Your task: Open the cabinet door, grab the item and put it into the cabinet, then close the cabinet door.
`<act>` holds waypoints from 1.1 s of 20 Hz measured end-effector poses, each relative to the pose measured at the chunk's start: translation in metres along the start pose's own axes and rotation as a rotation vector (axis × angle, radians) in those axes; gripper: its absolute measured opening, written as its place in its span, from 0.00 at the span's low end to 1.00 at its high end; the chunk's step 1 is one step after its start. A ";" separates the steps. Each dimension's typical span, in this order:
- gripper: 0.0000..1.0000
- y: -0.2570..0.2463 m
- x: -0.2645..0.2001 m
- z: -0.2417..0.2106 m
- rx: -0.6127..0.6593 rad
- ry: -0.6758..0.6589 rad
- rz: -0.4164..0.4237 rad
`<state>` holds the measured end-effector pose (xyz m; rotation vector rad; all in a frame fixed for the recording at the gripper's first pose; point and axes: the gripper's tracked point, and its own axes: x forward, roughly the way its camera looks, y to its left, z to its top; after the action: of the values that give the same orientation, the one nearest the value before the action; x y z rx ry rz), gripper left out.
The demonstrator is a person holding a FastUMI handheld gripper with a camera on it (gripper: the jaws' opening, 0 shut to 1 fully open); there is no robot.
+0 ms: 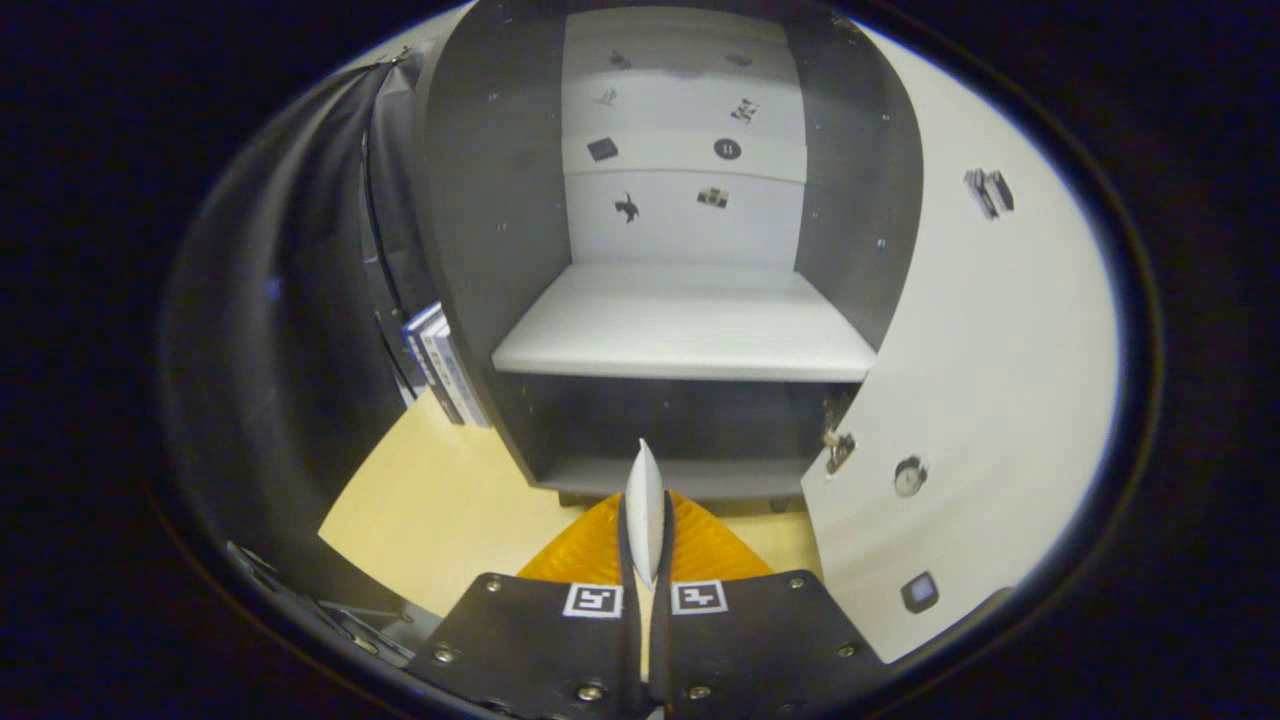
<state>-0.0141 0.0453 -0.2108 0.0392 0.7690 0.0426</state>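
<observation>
The cabinet (480, 230) stands open right ahead, dark-walled with a pale back panel. Its white shelf (685, 335) is bare, and a darker bottom compartment (680, 430) lies beneath it. The white door (990, 400) is swung out to the right of the opening, showing a small round knob (909, 476) and a hinge (838, 448). My gripper (645, 520) is shut on a thin white flat item (644, 505), held edge-on and upright between the fingers, just in front of the bottom compartment. I cannot tell what the item is.
The cabinet rests on a light wooden tabletop (440, 510). A few upright book-like items (443, 365) lean against the cabinet's left side. Black cloth hangs further left. Small stickers dot the cabinet's back panel and door.
</observation>
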 end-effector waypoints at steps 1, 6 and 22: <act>0.04 -0.003 -0.001 0.021 0.005 -0.026 0.000; 0.04 -0.014 0.010 0.096 0.032 -0.083 -0.002; 0.04 -0.049 0.081 0.153 0.100 -0.011 -0.044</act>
<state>0.1516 -0.0026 -0.1592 0.1175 0.7599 -0.0376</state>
